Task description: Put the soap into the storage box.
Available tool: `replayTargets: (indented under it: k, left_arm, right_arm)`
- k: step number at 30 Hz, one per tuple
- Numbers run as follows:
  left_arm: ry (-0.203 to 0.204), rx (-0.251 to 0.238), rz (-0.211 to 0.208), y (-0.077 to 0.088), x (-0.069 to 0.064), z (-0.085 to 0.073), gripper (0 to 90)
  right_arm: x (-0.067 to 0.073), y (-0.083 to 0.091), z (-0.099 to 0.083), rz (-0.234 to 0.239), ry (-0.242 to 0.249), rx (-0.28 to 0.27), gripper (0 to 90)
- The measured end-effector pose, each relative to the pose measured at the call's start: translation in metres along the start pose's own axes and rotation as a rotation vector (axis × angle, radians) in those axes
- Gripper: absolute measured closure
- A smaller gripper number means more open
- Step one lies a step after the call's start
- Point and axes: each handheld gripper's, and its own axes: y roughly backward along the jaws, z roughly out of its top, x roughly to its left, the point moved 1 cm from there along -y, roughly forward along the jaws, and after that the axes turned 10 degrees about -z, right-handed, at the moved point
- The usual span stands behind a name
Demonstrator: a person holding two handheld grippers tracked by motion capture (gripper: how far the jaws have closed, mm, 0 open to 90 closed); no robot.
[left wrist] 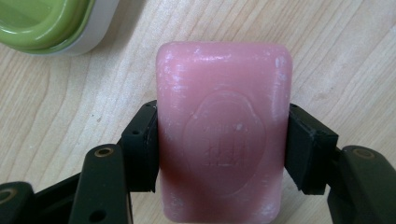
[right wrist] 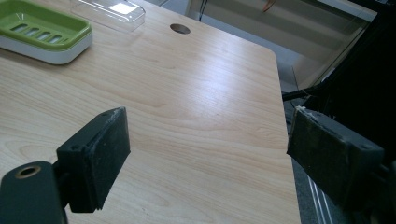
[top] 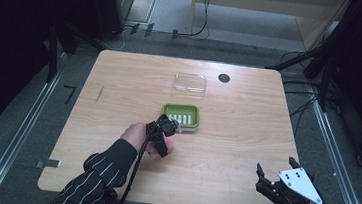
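1. The left gripper [top: 166,130] is clamped on a pink bar of soap [left wrist: 223,140]; in the left gripper view both jaws press against the long sides of the bar, which stands out well beyond the jaw tips.
2. So the pick-up looks done: the soap is in the grasp, held over the wooden table [top: 246,138], though I cannot tell whether it rests on the wood or hangs just above it.
3. The green soap dish [top: 182,116] sits just beyond the left gripper, near the middle of the table. Its slotted tray looks empty in the high view, so the soap is not yet in it.
4. In the left gripper view a corner of the dish shows at the upper left, near the soap but apart from it.
5. A clear plastic lid [top: 190,83] lies farther back, apart from the dish, so the dish is open.
6. The right gripper [top: 275,176] waits at the near right edge of the table, jaws spread wide and holding nothing.
7. What seems left: carry the soap over the dish, set it in, and perhaps fit the lid.
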Motion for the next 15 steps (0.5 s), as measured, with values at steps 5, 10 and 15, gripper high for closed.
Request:
replayTargets:
  k: [5,10,15]
  left_arm:
    - [-0.02,0.003,0.003,0.002,-0.001,0.004,38.1]
    - [-0.062,0.026,0.002,0.004,-0.004,0.011,38.2]
    - [-0.091,0.031,0.005,0.005,-0.007,0.017,38.1]
  right_arm:
    - [0.0,0.0,0.0,0.001,0.002,0.001,13.9]
    - [0.0,0.0,0.0,0.001,0.002,0.0,13.9]
    - [0.0,0.0,0.0,0.0,0.002,0.001,13.9]
